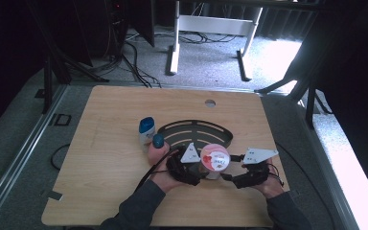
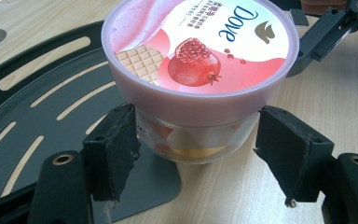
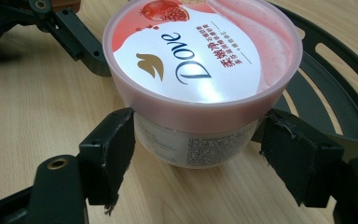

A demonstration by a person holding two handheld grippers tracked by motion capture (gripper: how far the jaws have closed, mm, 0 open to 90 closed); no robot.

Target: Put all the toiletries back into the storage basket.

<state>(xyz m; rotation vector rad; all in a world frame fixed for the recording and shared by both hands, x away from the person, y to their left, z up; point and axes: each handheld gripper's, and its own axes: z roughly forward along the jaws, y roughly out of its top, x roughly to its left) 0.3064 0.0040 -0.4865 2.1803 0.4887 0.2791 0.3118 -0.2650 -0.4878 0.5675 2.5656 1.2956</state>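
A pink-lidded Dove jar (image 1: 214, 157) with a pomegranate picture stands at the front edge of a black slotted tray (image 1: 191, 125). In the left gripper view the jar (image 2: 200, 51) sits between my left gripper's (image 2: 196, 116) jaws, whose pads (image 2: 114, 149) press its clear wall just under the lid. My right gripper (image 3: 198, 116) comes from the opposite side, and its pads (image 3: 298, 158) touch the jar (image 3: 200, 60) in the same way. In the high view the left gripper (image 1: 202, 168) and right gripper (image 1: 231, 170) flank the jar. I cannot tell whether the jar's base is off the table.
A white bottle with a blue cap (image 1: 146, 130) stands left of the tray, with a small blue-topped object (image 1: 158, 140) beside the left hand. The wooden table (image 1: 105, 158) has a round hole (image 1: 210, 102) near its far edge. The tray's slats (image 2: 28, 107) lie behind the jar.
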